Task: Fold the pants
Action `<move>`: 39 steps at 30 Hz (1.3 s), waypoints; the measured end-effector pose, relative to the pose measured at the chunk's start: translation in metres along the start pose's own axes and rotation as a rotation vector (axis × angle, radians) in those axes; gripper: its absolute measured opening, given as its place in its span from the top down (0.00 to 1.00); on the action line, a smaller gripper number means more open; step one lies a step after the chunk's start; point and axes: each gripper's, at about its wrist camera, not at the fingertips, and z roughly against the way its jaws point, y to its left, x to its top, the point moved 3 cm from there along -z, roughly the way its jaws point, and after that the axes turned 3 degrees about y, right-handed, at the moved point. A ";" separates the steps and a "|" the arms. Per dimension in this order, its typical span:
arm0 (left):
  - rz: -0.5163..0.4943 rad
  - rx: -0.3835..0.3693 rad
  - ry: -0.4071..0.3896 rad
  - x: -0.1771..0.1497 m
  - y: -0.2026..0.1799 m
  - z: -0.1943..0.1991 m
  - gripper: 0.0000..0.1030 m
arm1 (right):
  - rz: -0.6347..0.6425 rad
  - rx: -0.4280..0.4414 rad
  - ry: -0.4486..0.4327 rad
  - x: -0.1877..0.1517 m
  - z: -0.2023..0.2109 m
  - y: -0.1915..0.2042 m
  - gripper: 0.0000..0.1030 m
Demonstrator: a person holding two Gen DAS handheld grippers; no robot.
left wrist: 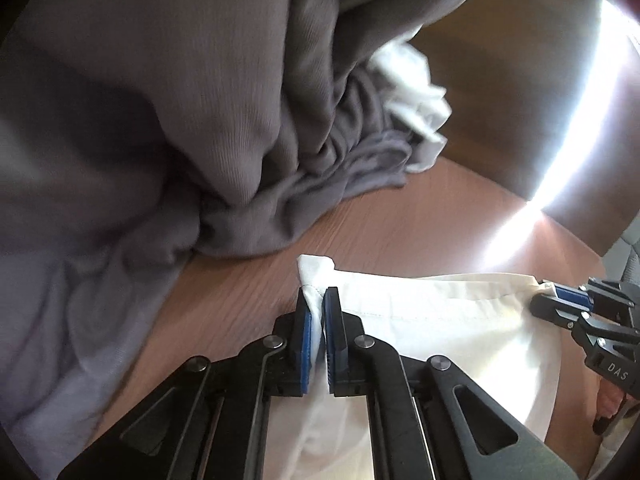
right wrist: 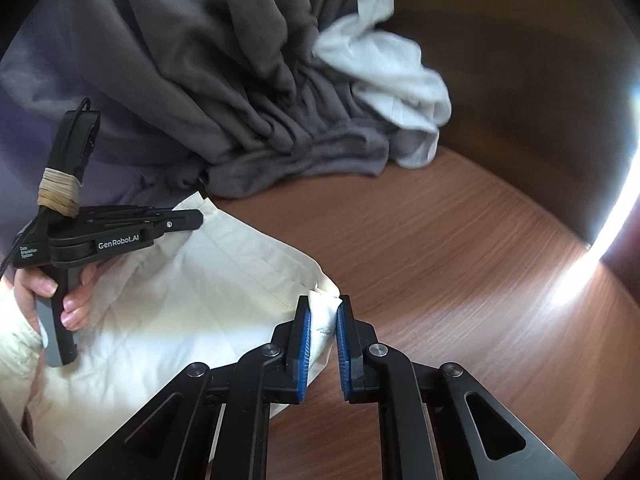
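Observation:
Cream white pants [left wrist: 440, 320] lie on the wooden table [left wrist: 248, 280]. My left gripper [left wrist: 317, 300] is shut on one corner of their top edge. My right gripper [right wrist: 324, 308] is closed on the other corner of the same edge [right wrist: 326, 312], with a slightly wider gap between its blue pads. The pants [right wrist: 168, 300] stretch between the two grippers. The right gripper also shows at the right of the left wrist view [left wrist: 560, 298]. The left gripper shows at the left of the right wrist view [right wrist: 192, 218], held by a hand.
A pile of grey garments [left wrist: 180, 120] lies on the table just beyond the pants, with a crumpled white cloth [left wrist: 416, 92] on its right side. The pile [right wrist: 240, 100] and cloth [right wrist: 392, 80] show in the right wrist view too. A strip of bright light [left wrist: 580, 120] crosses the far right.

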 end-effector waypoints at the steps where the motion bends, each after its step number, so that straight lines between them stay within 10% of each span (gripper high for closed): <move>1: -0.010 0.005 -0.016 0.002 -0.002 0.008 0.93 | 0.011 0.000 -0.018 0.002 0.008 0.003 0.88; 20: -0.027 0.042 -0.195 -0.037 0.002 0.146 0.94 | 0.196 0.064 -0.262 0.008 0.128 0.103 0.89; 39: 0.386 0.263 -0.314 -0.199 0.031 0.236 0.88 | 0.519 0.305 -0.198 -0.078 0.180 0.222 0.89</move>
